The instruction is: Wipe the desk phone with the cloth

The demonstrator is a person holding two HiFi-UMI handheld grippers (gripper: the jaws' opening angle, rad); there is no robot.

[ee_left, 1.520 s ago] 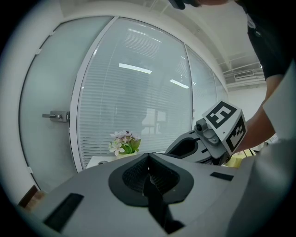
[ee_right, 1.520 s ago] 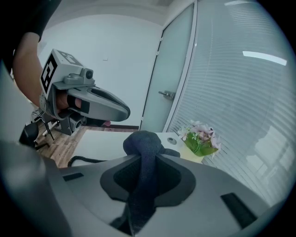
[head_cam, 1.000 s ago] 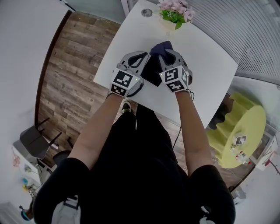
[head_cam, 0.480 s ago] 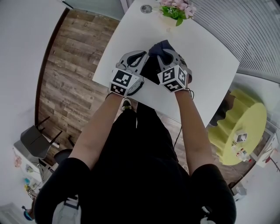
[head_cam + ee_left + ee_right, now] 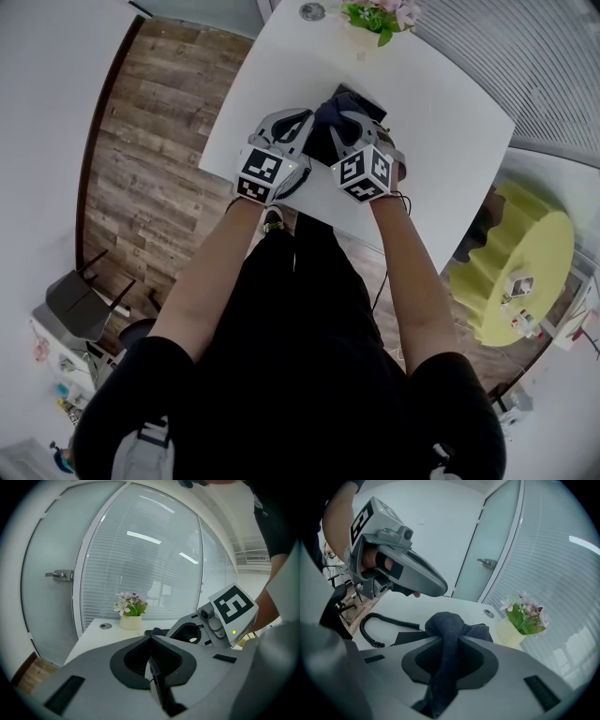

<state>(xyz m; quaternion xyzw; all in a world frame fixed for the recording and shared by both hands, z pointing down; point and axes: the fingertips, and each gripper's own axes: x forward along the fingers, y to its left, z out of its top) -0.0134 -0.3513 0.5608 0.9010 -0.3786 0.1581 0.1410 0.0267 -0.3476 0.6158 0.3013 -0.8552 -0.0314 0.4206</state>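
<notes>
While the right hand-held gripper (image 5: 448, 641) pinches the soft, limp cloth (image 5: 444, 619) mid-bunch, the left hand-held gripper (image 5: 151, 641) sits pressed together, empty; the desk phone (image 5: 407, 637), probably light, may slide.

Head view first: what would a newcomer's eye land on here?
The right gripper and left gripper, each topped by a black-and-white marker cube, sit side by side over the white table. The right one clamps a dark blue cloth bunched over the black desk phone; the left is shut on nothing. Pink flowers stand at the table's far edge.
</notes>
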